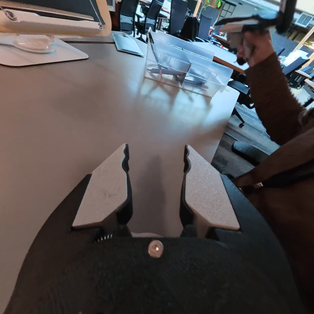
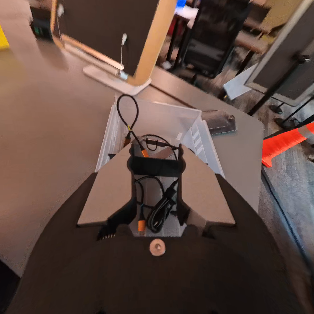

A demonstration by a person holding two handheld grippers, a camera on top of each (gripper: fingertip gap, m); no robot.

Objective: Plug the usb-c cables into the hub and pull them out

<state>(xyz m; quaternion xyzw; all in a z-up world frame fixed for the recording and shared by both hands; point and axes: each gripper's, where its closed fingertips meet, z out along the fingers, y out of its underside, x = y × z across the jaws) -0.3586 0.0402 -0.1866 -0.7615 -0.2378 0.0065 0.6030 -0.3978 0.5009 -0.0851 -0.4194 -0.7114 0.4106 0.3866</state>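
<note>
A clear plastic bin (image 1: 202,56) stands on the brown table and holds the cables. In the right wrist view my right gripper (image 2: 155,145) is over the bin (image 2: 161,115), its jaws closed against the two ends of a black hub (image 2: 155,166) that spans the gap. A short black looped cable's orange plug (image 2: 144,153) points at the hub's far edge. A coiled black cable (image 2: 159,210) and another orange plug (image 2: 141,225) lie below. My left gripper (image 1: 156,145) is open and empty, low over bare table. The right gripper (image 1: 219,23) also shows above the bin.
A monitor stand base (image 1: 42,56) sits at the far left, also in the right wrist view (image 2: 119,81). A grey flat pad (image 1: 127,44) lies behind the bin. The table's right edge (image 1: 226,119) drops to the floor. A brown sleeve (image 1: 271,102) crosses the right. An orange object (image 2: 280,146) lies on the floor. Spacing between my two grippers at the tips: around 50 cm. From the right gripper's tips to the orange plug (image 2: 141,225) is close to 15 cm.
</note>
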